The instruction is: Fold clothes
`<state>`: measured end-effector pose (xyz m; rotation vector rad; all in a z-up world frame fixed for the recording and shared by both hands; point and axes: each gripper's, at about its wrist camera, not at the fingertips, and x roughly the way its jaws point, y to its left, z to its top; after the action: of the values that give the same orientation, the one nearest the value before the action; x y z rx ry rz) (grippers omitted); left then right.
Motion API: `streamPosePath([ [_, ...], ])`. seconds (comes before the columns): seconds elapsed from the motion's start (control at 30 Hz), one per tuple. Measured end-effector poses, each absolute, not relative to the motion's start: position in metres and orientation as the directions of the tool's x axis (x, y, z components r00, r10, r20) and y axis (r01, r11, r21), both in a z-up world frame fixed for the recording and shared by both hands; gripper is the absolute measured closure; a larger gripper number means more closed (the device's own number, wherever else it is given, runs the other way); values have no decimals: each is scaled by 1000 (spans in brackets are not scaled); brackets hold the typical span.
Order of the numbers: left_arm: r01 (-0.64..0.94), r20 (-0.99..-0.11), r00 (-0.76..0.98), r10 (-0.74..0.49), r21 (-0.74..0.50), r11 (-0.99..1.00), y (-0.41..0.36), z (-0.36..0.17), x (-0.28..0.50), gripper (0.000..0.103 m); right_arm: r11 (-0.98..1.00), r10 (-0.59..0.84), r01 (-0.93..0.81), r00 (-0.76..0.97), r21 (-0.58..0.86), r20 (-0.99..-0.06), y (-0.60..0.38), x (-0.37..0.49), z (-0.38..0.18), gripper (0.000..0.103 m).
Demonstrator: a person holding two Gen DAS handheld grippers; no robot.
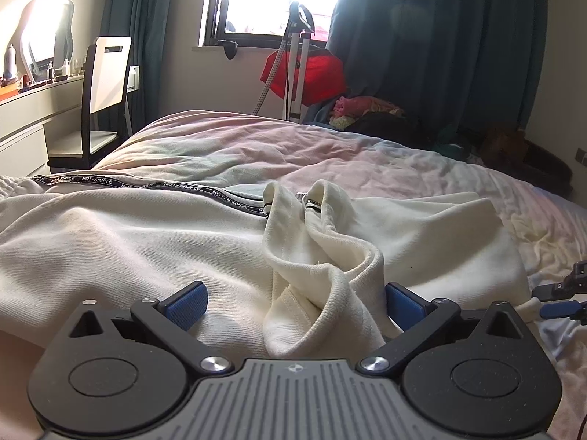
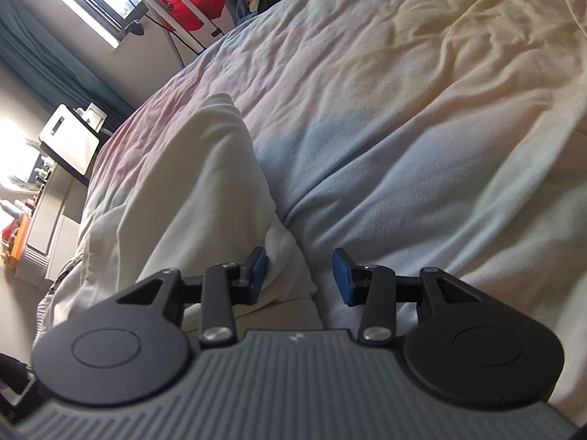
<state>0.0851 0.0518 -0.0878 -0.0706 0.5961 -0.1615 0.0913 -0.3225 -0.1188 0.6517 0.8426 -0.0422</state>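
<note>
A cream garment (image 1: 121, 242) with a black "NOT-SIMPLE" tape stripe (image 1: 154, 185) lies spread on the bed. A bunched fold of it (image 1: 323, 275) rises between the blue pads of my left gripper (image 1: 295, 304), which is wide open around the fold. My right gripper (image 2: 300, 278) is open, tilted, with a corner of the cream garment (image 2: 205, 190) lying between its pads, close to the left pad. The right gripper also shows at the right edge of the left wrist view (image 1: 561, 299), at the garment's right corner.
The pastel bedspread (image 1: 330, 146) covers the bed. A chair (image 1: 104, 91) and a dresser (image 1: 33, 106) stand at the left. A garment steamer pole (image 1: 299, 62) with a red cloth stands by the window. A pile of clothes (image 1: 367, 110) lies at the far right.
</note>
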Motion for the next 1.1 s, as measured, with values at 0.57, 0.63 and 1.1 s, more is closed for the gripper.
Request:
streamPosePath([
  [0.57,-434,-670,742,-30,-514,740,267,-40,38,1,949,121,54,848,311,-515,-232,47,-69,59],
  [0.63,-540,-710,704,-4,-538,647,293,-55,47,1,951,137,34,843,306,-520,-223,50,-71,59],
  [1.1,-645,-657,739,151,-624,442,374,-100,83,41,971,239,-191,836,146,-495,-144,85,-89,60],
])
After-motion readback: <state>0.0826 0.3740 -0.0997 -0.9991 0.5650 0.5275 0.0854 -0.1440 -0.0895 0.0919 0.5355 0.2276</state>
